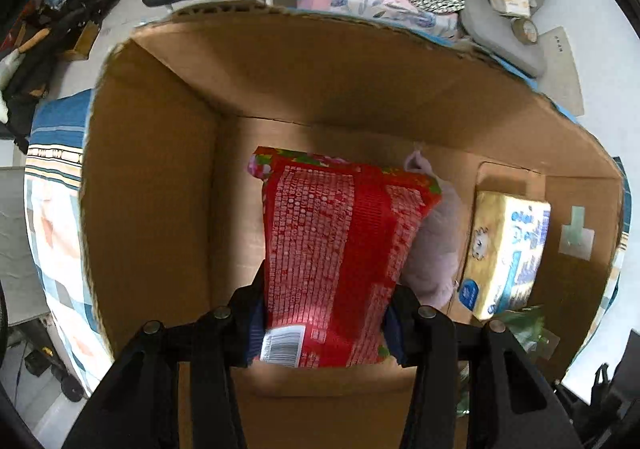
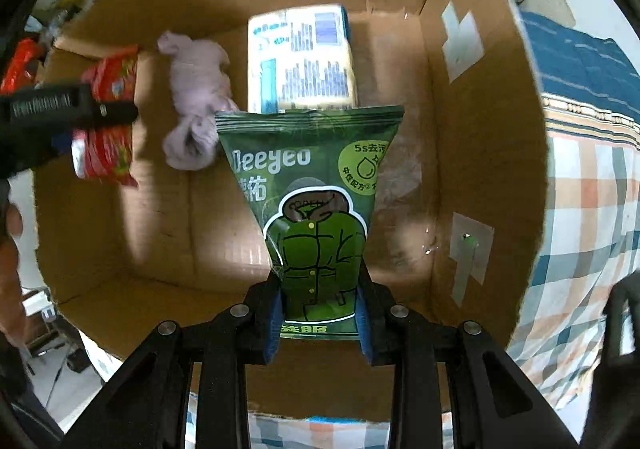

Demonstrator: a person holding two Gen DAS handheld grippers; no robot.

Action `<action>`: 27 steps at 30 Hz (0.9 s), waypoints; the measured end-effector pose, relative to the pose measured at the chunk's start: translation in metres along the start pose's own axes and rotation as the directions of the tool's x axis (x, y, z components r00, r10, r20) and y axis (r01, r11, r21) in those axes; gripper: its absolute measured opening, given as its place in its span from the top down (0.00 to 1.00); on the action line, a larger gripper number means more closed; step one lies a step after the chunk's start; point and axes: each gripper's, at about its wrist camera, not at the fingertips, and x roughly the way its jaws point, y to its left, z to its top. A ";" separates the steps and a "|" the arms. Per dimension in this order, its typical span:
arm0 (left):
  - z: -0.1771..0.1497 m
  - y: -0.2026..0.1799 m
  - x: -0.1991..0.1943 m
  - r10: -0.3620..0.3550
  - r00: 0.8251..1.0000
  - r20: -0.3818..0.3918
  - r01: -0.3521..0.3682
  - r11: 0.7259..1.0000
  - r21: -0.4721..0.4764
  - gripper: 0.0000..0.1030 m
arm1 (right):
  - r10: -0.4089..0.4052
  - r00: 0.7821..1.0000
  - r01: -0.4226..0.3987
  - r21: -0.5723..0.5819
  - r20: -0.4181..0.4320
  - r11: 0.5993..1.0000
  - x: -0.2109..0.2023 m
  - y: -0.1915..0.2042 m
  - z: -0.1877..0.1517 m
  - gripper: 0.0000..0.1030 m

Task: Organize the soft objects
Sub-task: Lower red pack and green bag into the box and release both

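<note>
Cardboard box (image 1: 152, 177), open-topped, sits on a checked bed cover (image 2: 580, 177), and both grippers reach down into it from above. On the left, the left gripper (image 1: 324, 325) points steeply down over the box floor, its fingers (image 1: 250, 325) clamped on the lower end of a red packet (image 1: 340, 245) printed with white text and a barcode; the packet hangs inside the box, near its left wall. Just right of it a lilac soft toy (image 2: 196, 101) lies on the box floor, and beyond that a yellow-and-blue tissue pack (image 2: 304, 61) rests towards the far right corner. Further right, the right gripper (image 2: 320, 321) also tilts down into the box, its fingers (image 2: 274, 325) pinched on the bottom edge of a green wipes pouch (image 2: 316, 201), which is held above the floor near the right wall, in front of the tissue pack.
</note>
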 end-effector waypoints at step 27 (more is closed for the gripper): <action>-0.126 0.008 -0.090 0.001 0.948 0.319 -0.023 0.998 0.066 0.02 | -0.069 0.959 0.073 -0.004 0.273 0.997 -0.060 0.024 -0.042 0.00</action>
